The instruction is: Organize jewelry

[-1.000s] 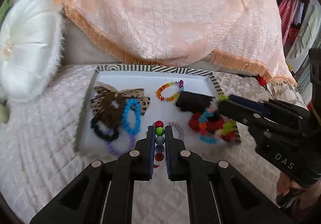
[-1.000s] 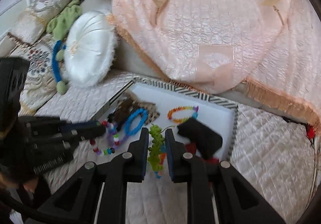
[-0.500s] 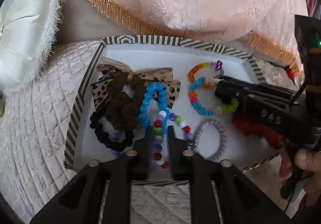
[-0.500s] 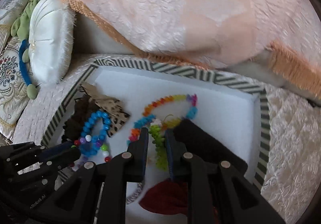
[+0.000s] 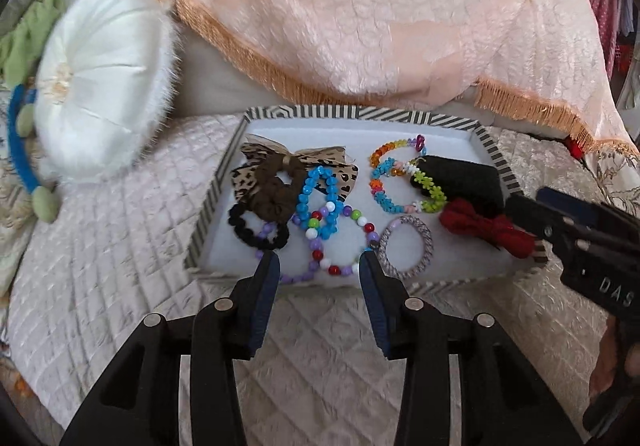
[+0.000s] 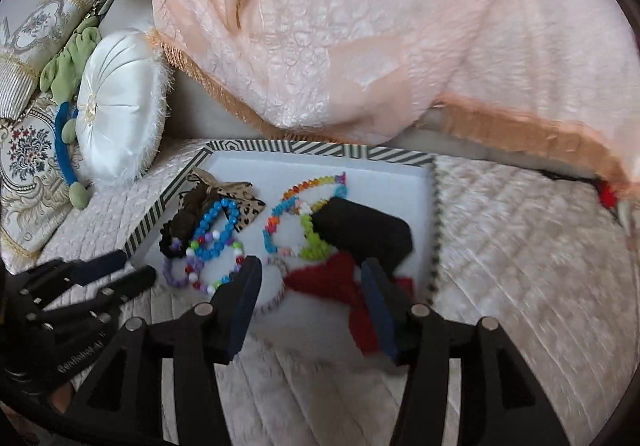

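Note:
A striped-rim tray (image 5: 352,114) (image 6: 320,148) on the quilted bed holds the jewelry. A multicolour round-bead bracelet (image 5: 340,242) (image 6: 216,266) lies near the tray's front, just beyond my open, empty left gripper (image 5: 318,260). A green, blue and orange bead bracelet (image 5: 404,186) (image 6: 288,226) lies in the middle, against a black pouch (image 5: 464,178) (image 6: 360,230). My right gripper (image 6: 310,270) is open and empty over the tray's front edge, above a red bow (image 6: 340,282) (image 5: 488,226).
The tray also holds a leopard bow with brown scrunchie (image 5: 288,170), a blue bead bracelet (image 5: 320,202), a black scrunchie (image 5: 256,230), a rainbow bracelet (image 5: 396,150) and a lilac spiral hair tie (image 5: 406,246). A white round cushion (image 5: 96,86) lies left; a peach blanket (image 5: 380,6) behind.
Both grippers have opened and let go: the left dropped the round-bead bracelet, the right the green-and-blue bracelet, both into the tray. Both grippers have pulled back toward the tray's front edge.

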Available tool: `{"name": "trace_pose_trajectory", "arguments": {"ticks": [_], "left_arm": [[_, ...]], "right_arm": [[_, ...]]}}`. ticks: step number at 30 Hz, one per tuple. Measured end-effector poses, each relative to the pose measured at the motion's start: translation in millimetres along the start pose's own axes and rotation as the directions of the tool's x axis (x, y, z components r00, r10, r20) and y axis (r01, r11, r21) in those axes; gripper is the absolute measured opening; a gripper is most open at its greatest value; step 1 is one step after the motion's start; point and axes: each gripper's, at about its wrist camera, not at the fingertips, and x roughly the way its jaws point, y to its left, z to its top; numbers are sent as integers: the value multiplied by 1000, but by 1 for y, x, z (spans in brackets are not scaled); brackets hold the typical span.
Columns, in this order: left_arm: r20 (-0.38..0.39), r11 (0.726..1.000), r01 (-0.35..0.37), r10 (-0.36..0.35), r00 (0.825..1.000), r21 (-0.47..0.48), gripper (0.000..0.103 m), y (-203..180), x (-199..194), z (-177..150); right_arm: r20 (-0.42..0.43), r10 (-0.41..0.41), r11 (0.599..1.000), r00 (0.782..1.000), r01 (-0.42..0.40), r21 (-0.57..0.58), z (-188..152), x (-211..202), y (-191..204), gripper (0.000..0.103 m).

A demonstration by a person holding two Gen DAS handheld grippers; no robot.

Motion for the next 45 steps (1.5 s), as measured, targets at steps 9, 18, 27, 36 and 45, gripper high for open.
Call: {"name": "trace_pose_trajectory", "arguments": {"ticks": [9,18,27,36,45], "left_arm": [[104,999,-40,42,994,-26,28,-7,-51,-20],[172,997,-63,69,983,-37,28,-13,-83,-32],[197,996,-77,85,977,-46,28,-14,-102,-37],[201,995,-84,94,975,-55,28,-13,-108,-41],[201,995,-86,94,975,-50,28,-13,-107,-40]], "right_arm": [[71,-43,999,997,42,20,-33,-54,10,62],[114,-60,998,992,57,34,-45,-90,19,66],[123,-86,996,989,81,48,-48,-102,24,70],[130,-90,996,987,88,19,-53,-109,33,72],[123,-88,996,989,87,10,-51,-108,36,73]]}}
